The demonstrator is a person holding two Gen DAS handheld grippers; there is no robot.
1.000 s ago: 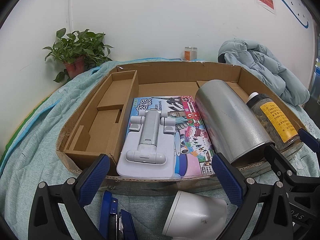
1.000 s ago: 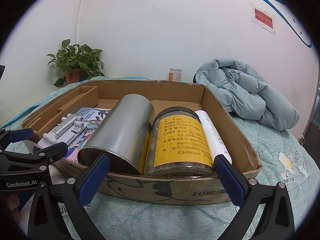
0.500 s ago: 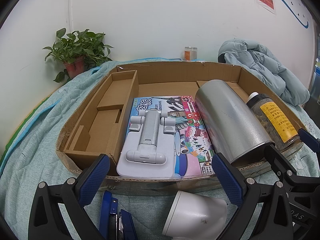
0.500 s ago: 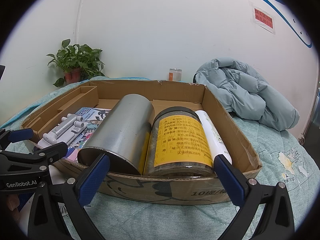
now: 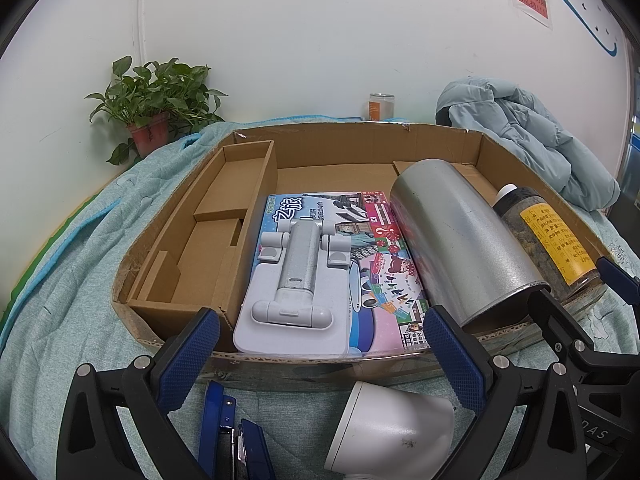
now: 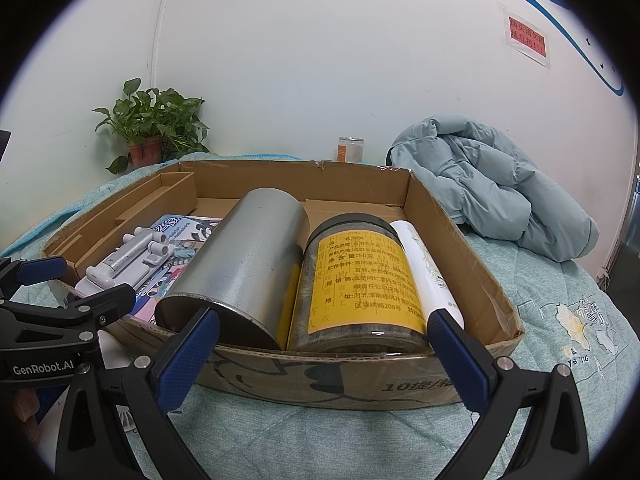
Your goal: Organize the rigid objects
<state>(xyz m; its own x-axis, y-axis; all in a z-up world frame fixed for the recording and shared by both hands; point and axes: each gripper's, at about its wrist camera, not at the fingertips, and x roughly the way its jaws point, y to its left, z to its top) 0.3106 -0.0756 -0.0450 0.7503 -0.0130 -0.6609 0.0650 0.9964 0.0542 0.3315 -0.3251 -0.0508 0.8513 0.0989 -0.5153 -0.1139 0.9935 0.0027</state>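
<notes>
1. Left wrist view showed the left gripper (image 5: 320,364) spread wide and empty, hovering just short of the cardboard box (image 5: 344,148).
2. Directly below and between its fingers lay a white cup (image 5: 390,432) on its side, long axis running right and away, mouth toward the camera; a blue stapler (image 5: 230,436) lay just left.
3. Both sat outside the box, so the left gripper was probably nearer.
4. The right gripper (image 6: 322,356) was likewise spread and empty, facing the metal can (image 6: 240,264) and yellow-labelled jar (image 6: 360,280) already boxed.
</notes>
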